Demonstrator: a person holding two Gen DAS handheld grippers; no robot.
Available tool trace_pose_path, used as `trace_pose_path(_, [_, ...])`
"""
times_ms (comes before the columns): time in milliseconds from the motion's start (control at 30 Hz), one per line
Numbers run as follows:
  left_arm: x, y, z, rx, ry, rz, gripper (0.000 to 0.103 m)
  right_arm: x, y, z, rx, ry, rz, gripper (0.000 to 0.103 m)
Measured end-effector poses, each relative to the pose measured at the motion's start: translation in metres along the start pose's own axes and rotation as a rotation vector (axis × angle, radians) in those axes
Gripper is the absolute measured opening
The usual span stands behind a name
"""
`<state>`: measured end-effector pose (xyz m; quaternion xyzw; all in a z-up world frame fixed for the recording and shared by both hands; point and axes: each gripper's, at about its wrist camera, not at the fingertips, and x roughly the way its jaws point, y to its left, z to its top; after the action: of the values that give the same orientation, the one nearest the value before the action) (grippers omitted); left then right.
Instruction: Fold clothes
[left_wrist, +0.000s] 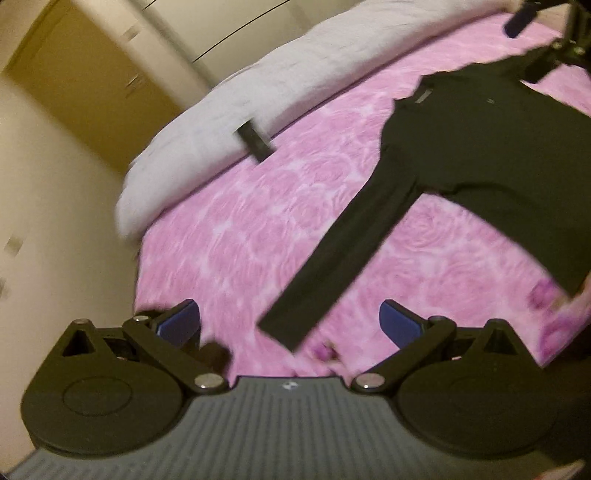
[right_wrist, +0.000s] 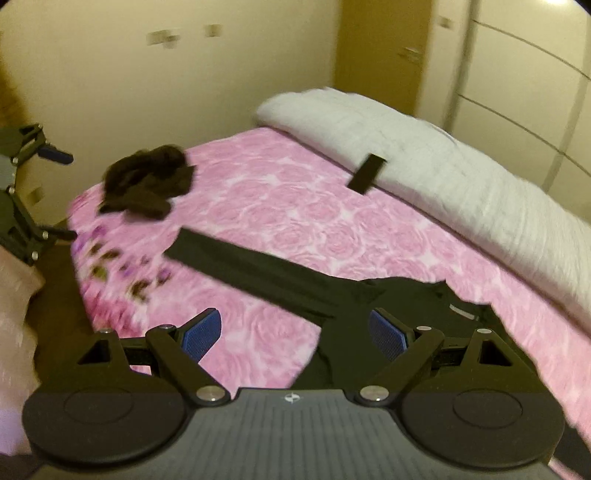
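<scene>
A black long-sleeved shirt (right_wrist: 388, 295) is lying spread flat on a bed covered with a pink rose-patterned bedspread (right_wrist: 288, 221), and everything here is placed relative to that shirt. One sleeve is stretching straight out from the shirt's body across the pink cover, ending in a square cuff.

The left claw (left_wrist: 290, 323) is hovering just beyond that cuff, its blue-padded fingers (left_wrist: 400, 325) standing wide apart with nothing between them. The right claw (right_wrist: 295, 334) is hanging over the shirt's body near the collar, its blue fingers (right_wrist: 388, 334) also spread wide and gripping nothing; whether they are touching the cloth cannot be told.

Past the sleeve's cuff, near the far corner of the bed, a crumpled heap of dark clothing (right_wrist: 147, 182) is sitting well apart from the shirt. Beyond the shirt's collar side, a white rolled duvet (right_wrist: 424, 155) is running along the bed's far edge, with a small flat black object (right_wrist: 366, 173) leaning against it. Cream walls and a wooden door (right_wrist: 384, 51) are standing behind the bed. Both views are slightly blurred.
</scene>
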<state>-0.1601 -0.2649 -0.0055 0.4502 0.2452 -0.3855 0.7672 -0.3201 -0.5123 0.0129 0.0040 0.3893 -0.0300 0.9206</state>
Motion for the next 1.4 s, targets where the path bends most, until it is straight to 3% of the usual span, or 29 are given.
trace_pose_path(100, [0.041,0.040,-0.013,0.095,-0.048,-0.085,0.102,0.041,0.022,0.014,0.099,0.059,-0.123,0.089])
trace_pose_path(267, [0.090,0.083,-0.031,0.236,-0.070,-0.167,0.102,0.078,0.073,0.038,0.169,0.111,-0.181,0.089])
trace_pose_path(400, [0.119,0.101,-0.047,0.368,-0.071,-0.196,0.102,0.098,0.099,0.044,0.166,0.105,-0.162,0.088])
trace_pose_path(533, [0.144,0.111,-0.071,0.555,-0.087,-0.186,0.102,0.130,0.129,0.048,0.142,0.088,-0.102,0.072])
trace_pose_path(600, [0.162,0.116,-0.083,0.643,-0.122,-0.198,0.097,0.151,0.149,0.048,0.092,0.095,-0.066,0.070])
trace_pose_path(667, [0.184,0.122,-0.093,0.718,-0.164,-0.231,0.095,0.178,0.168,0.051,0.054,0.109,-0.052,0.057])
trace_pose_path(833, [0.241,0.135,-0.118,0.904,-0.272,-0.312,0.094,0.245,0.217,0.060,-0.027,0.126,-0.044,0.054])
trace_pose_path(1033, [0.311,0.140,-0.154,1.118,-0.450,-0.479,0.095,0.362,0.273,0.057,-0.176,0.216,-0.121,0.036])
trace_pose_path(1133, [0.333,0.141,-0.160,1.118,-0.488,-0.532,0.095,0.406,0.289,0.048,-0.263,0.250,-0.162,0.036])
trace_pose_path(1233, [0.348,0.142,-0.168,1.130,-0.521,-0.554,0.095,0.436,0.307,0.035,-0.434,0.296,-0.192,0.034])
trace_pose_path(1333, [0.358,0.141,-0.173,1.150,-0.533,-0.571,0.096,0.448,0.322,0.026,-0.601,0.275,-0.250,0.038])
trace_pose_path(1400, [0.364,0.142,-0.174,1.168,-0.534,-0.580,0.096,0.452,0.328,0.026,-0.641,0.250,-0.241,0.038])
